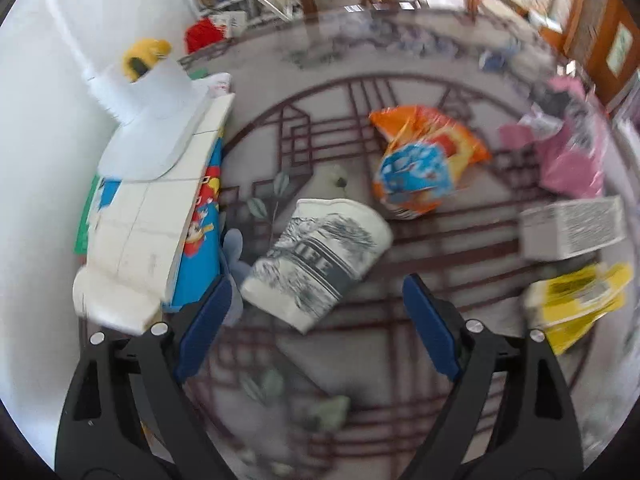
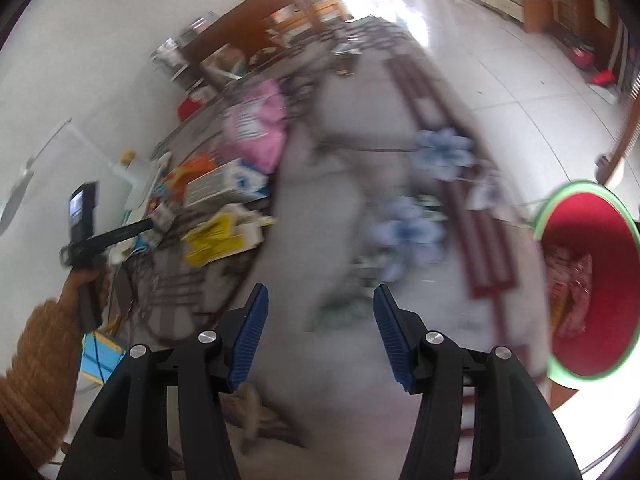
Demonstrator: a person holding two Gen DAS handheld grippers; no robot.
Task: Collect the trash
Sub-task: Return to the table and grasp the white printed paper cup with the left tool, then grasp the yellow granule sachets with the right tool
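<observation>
In the left wrist view my left gripper [image 1: 318, 286] is open and empty just above a paper cup [image 1: 320, 258] that lies on its side on the patterned table [image 1: 360, 360]. An orange and blue snack bag [image 1: 424, 162], a pink wrapper [image 1: 568, 148], a white carton [image 1: 572, 228] and a yellow wrapper [image 1: 576, 304] lie to the right. In the right wrist view my right gripper [image 2: 320, 300] is open and empty over bare table. A red bin with a green rim [image 2: 592, 284] stands at the right with wrappers inside. The trash pile [image 2: 224, 208] is at the left.
A flattened cartoon box [image 1: 156, 216] and a white paper roll [image 1: 140, 92] lie at the table's left by a white wall. The person's left hand with the other gripper [image 2: 84, 240] shows at the left of the right wrist view. Tiled floor [image 2: 520, 80] lies beyond.
</observation>
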